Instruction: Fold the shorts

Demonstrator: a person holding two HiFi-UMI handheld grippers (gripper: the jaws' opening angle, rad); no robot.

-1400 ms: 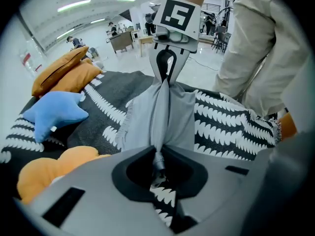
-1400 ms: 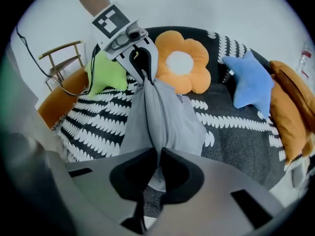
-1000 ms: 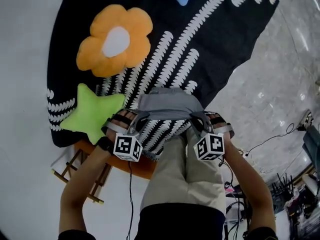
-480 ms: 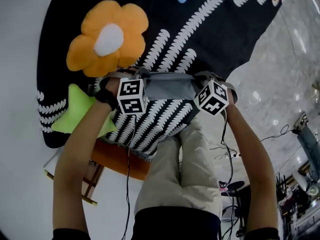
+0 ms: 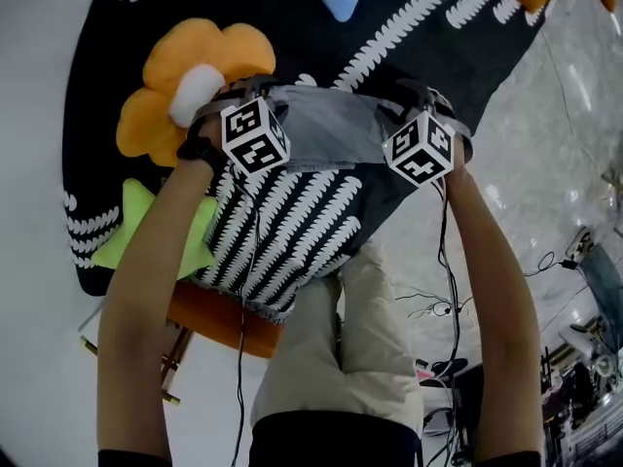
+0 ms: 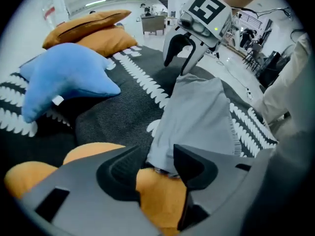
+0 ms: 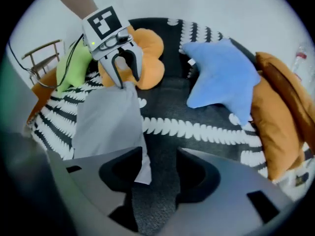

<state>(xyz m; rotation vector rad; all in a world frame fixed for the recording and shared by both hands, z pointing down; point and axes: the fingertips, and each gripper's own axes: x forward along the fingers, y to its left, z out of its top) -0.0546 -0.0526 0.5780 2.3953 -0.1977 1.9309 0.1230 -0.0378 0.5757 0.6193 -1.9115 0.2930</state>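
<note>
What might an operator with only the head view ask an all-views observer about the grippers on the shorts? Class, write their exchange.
Operator: Is the left holding the shorts?
Observer: No. The left gripper has just been opening; the shorts' corner lies loose between its jaws, above the orange cushion.
Operator: And the right?
Observer: The right gripper has just been opening too; the shorts' edge rests by one jaw, black blanket in the gap.

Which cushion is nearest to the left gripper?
The orange flower-shaped cushion with white centre; the left gripper is over its edge. The green star cushion and blue star cushion lie farther.
</note>
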